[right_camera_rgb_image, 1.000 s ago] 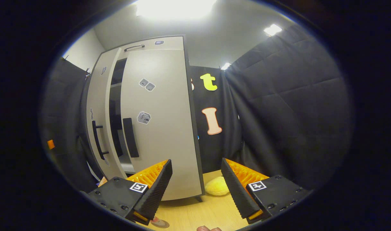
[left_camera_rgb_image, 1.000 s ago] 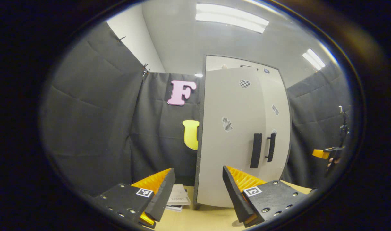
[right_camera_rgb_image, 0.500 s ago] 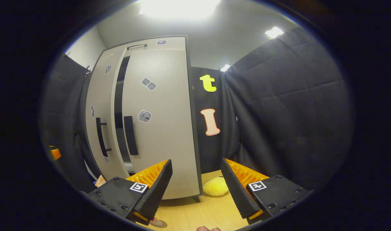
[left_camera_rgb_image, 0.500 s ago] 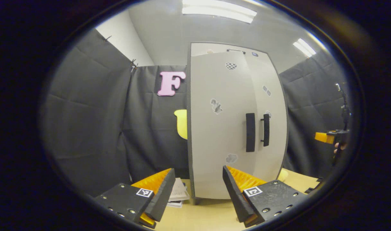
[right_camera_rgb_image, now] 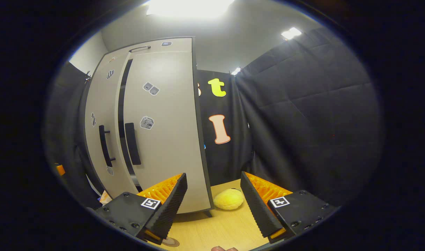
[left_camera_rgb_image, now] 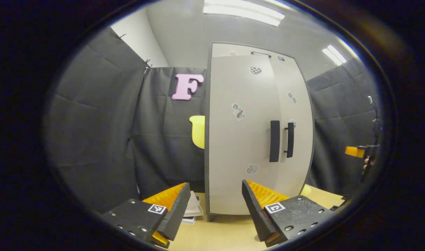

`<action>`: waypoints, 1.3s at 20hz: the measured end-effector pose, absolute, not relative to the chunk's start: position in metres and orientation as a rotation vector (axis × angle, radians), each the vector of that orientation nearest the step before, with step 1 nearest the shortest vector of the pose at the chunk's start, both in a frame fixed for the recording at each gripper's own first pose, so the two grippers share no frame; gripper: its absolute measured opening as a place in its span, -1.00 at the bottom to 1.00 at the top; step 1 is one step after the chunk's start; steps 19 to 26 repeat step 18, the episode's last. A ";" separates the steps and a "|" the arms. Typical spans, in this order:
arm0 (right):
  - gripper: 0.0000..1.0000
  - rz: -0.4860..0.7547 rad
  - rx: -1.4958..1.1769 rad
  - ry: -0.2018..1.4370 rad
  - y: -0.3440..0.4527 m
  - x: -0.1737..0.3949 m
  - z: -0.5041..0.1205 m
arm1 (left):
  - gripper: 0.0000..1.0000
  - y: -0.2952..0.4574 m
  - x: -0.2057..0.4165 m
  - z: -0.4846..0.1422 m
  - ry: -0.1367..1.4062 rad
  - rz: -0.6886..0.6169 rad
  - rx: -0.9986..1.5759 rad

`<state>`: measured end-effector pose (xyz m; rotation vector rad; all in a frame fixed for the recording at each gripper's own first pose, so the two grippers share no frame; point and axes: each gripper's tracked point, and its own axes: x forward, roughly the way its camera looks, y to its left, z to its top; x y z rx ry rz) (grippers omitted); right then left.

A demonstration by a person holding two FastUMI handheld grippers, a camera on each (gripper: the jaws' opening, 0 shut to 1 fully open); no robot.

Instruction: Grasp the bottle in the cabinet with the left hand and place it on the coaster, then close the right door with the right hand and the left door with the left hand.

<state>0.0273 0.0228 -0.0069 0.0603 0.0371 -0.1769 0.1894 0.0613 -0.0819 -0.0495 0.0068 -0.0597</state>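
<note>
The pale grey cabinet (left_camera_rgb_image: 247, 139) stands on the wooden table, straight ahead of my left gripper (left_camera_rgb_image: 215, 186). That gripper is open and holds nothing. The left door (left_camera_rgb_image: 238, 146) lies almost flush with the right door (left_camera_rgb_image: 299, 132), and their two dark handles (left_camera_rgb_image: 274, 141) sit side by side. In the right gripper view a thin dark gap (right_camera_rgb_image: 121, 115) runs between the left door (right_camera_rgb_image: 97, 115) and the right door (right_camera_rgb_image: 163, 132). My right gripper (right_camera_rgb_image: 213, 176) is open and empty, off the cabinet's right corner. A small round brown disc (right_camera_rgb_image: 171, 242) lies on the table by its left finger.
A yellow soft lump (right_camera_rgb_image: 228, 199) lies on the table (right_camera_rgb_image: 215, 230) beside the cabinet's right foot. Papers (left_camera_rgb_image: 195, 209) are stacked at the cabinet's left foot. Black cloth walls close in on both sides. The right gripper and a hand (left_camera_rgb_image: 358, 152) appear at the far right of the left gripper view.
The left door has swung inward, and the dark gap between the doors has narrowed to a slit. The right gripper's view has shifted slightly. Both grippers stay open.
</note>
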 end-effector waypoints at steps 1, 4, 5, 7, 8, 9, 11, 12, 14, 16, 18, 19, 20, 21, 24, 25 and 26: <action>0.95 -0.180 0.049 0.031 0.023 0.027 -0.007 | 0.72 0.057 0.189 -0.080 0.000 -0.069 -0.060; 0.95 -0.182 0.049 0.047 0.024 0.030 -0.010 | 0.72 0.048 0.188 -0.065 -0.021 -0.095 -0.074; 0.94 -0.179 0.057 0.056 0.024 0.029 -0.011 | 0.73 0.051 0.187 -0.065 -0.022 -0.088 -0.062; 0.96 -0.174 0.073 0.058 0.024 0.026 -0.013 | 0.72 0.051 0.190 -0.072 -0.010 -0.090 -0.056; 0.95 -0.177 0.075 0.060 0.024 0.025 -0.014 | 0.72 0.048 0.194 -0.076 -0.001 -0.103 -0.075; 0.95 -0.177 0.074 0.072 0.026 0.025 -0.016 | 0.72 0.046 0.197 -0.080 -0.001 -0.111 -0.095; 0.96 -0.163 0.065 0.112 0.032 0.020 -0.022 | 0.72 0.048 0.204 -0.082 -0.020 -0.113 -0.122; 0.96 -0.157 0.065 0.137 0.032 0.017 -0.025 | 0.72 0.048 0.210 -0.084 -0.028 -0.111 -0.136; 0.96 -0.168 0.064 0.169 0.028 0.010 -0.026 | 0.73 0.050 0.226 -0.090 -0.036 -0.098 -0.182; 0.96 -0.187 0.044 0.189 0.023 0.004 -0.023 | 0.73 0.050 0.237 -0.094 -0.045 -0.083 -0.230; 0.83 -0.210 0.030 0.204 0.017 0.001 -0.018 | 0.73 0.050 0.246 -0.094 -0.059 -0.074 -0.251; 0.83 -0.210 0.030 0.204 0.017 0.001 -0.018 | 0.73 0.050 0.246 -0.094 -0.059 -0.074 -0.251; 0.83 -0.210 0.030 0.204 0.017 0.001 -0.018 | 0.73 0.050 0.246 -0.094 -0.059 -0.074 -0.251; 0.83 -0.210 0.030 0.204 0.017 0.001 -0.018 | 0.73 0.050 0.246 -0.094 -0.059 -0.074 -0.251; 0.83 -0.210 0.030 0.204 0.017 0.001 -0.018 | 0.73 0.050 0.246 -0.094 -0.059 -0.074 -0.251; 0.83 -0.210 0.030 0.204 0.017 0.001 -0.018 | 0.73 0.050 0.246 -0.094 -0.059 -0.074 -0.251; 0.83 -0.210 0.030 0.204 0.017 0.001 -0.018 | 0.73 0.050 0.246 -0.094 -0.059 -0.074 -0.251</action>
